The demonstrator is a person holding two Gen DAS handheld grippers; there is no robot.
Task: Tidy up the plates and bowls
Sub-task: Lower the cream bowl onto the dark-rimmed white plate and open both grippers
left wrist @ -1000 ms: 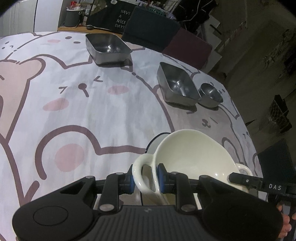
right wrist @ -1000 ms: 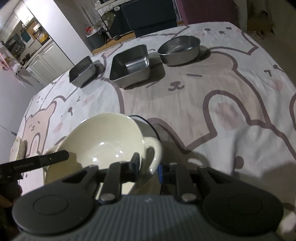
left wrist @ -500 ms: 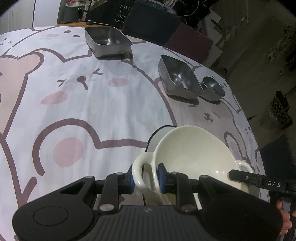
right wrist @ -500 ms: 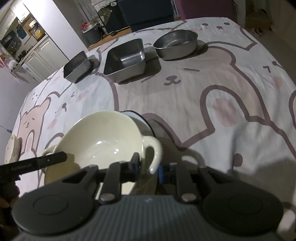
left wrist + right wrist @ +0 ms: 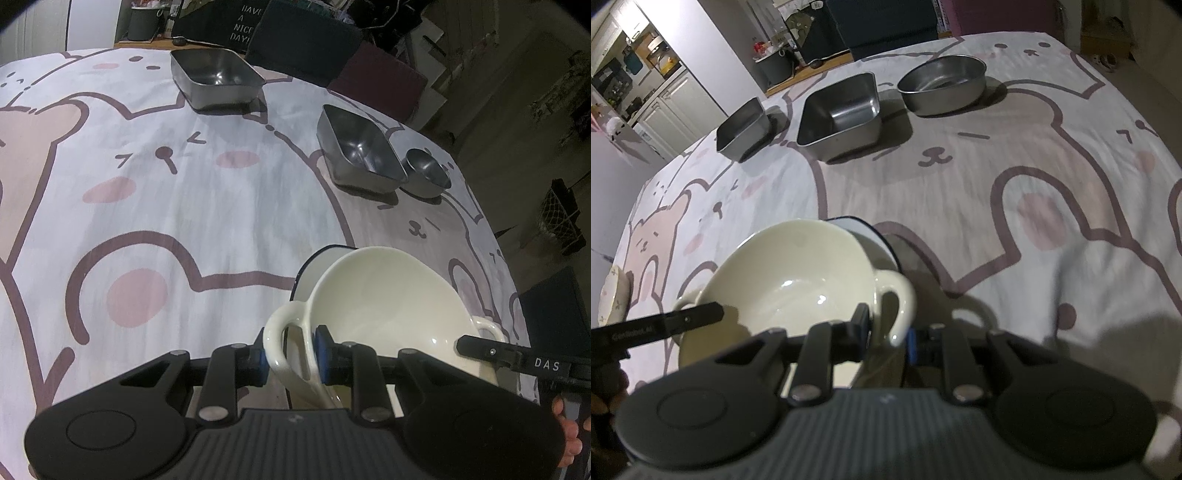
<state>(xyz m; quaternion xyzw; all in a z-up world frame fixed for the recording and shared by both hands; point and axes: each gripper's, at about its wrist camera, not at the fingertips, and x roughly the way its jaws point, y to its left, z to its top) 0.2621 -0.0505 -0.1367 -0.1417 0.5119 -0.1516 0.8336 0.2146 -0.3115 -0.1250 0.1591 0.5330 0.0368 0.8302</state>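
A cream bowl [image 5: 384,295] [image 5: 790,280] with a loop handle on each side hangs tilted above the table. My left gripper [image 5: 290,358] is shut on one handle [image 5: 280,332]. My right gripper [image 5: 886,332] is shut on the other handle [image 5: 897,302]. Under the bowl lies a white dish with a dark blue rim [image 5: 314,266] [image 5: 875,236], mostly hidden. Each view shows the other gripper's finger reaching in from the side.
Two rectangular steel trays [image 5: 216,79] [image 5: 358,151] and a round steel bowl [image 5: 428,173] stand at the far side of the bear-print tablecloth [image 5: 147,206]. A patterned dish [image 5: 613,295] sits at the left table edge. Chairs and clutter lie beyond.
Both views have tipped slightly, so the steel trays sit a little higher in frame. The cream bowl stays held by both handles in the same place.
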